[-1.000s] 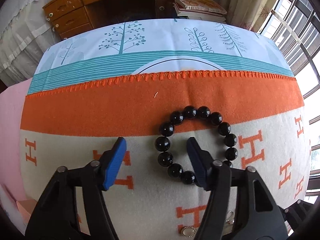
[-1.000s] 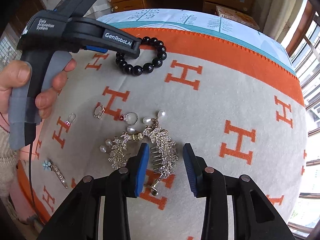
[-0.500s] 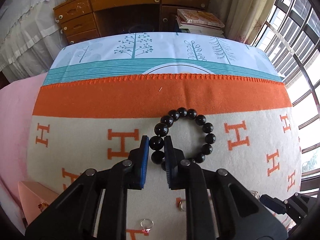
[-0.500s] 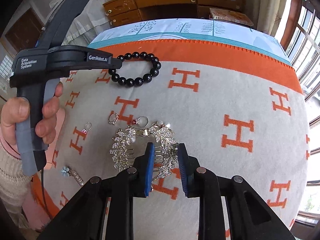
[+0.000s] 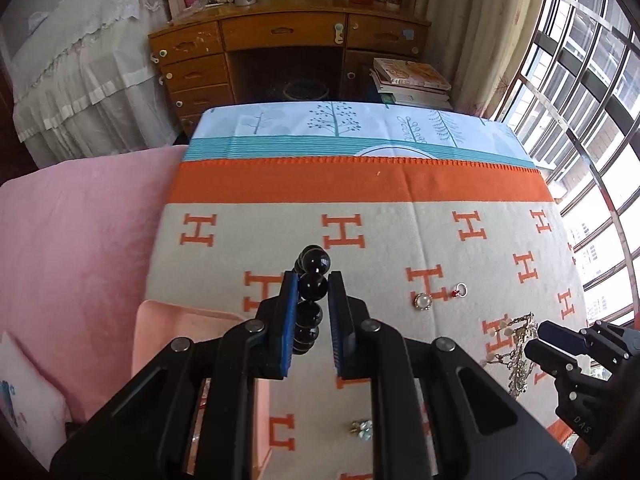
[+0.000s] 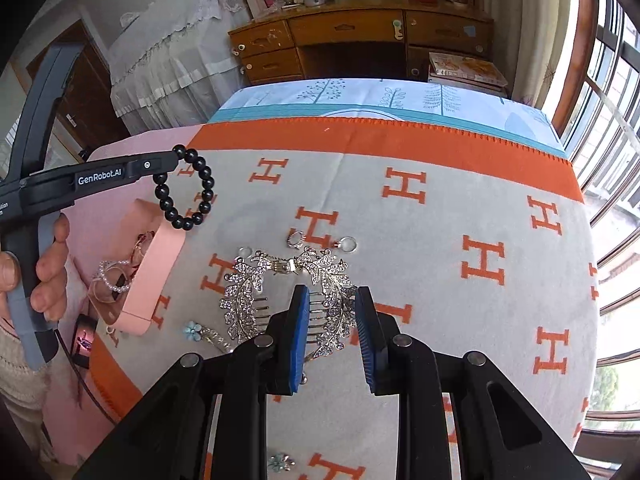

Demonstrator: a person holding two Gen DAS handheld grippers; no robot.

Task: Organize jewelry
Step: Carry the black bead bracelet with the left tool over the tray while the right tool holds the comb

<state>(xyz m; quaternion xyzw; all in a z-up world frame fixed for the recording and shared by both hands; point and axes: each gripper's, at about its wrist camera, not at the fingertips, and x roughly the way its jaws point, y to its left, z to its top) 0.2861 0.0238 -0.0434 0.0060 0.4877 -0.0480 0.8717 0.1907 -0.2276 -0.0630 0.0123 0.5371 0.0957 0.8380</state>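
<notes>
Bracelet and hair comb both gripped, mid-carry to the box.

Black bead bracelet (image 5: 311,285) is pinched in my left claw (image 5: 313,312), hanging clear of the blanket (image 5: 400,232) beside the pink box (image 6: 154,264). Rhinestone comb (image 6: 288,292) is clamped in my right claw (image 6: 330,334). Next, I'd say: centre over the box, then release.
</notes>
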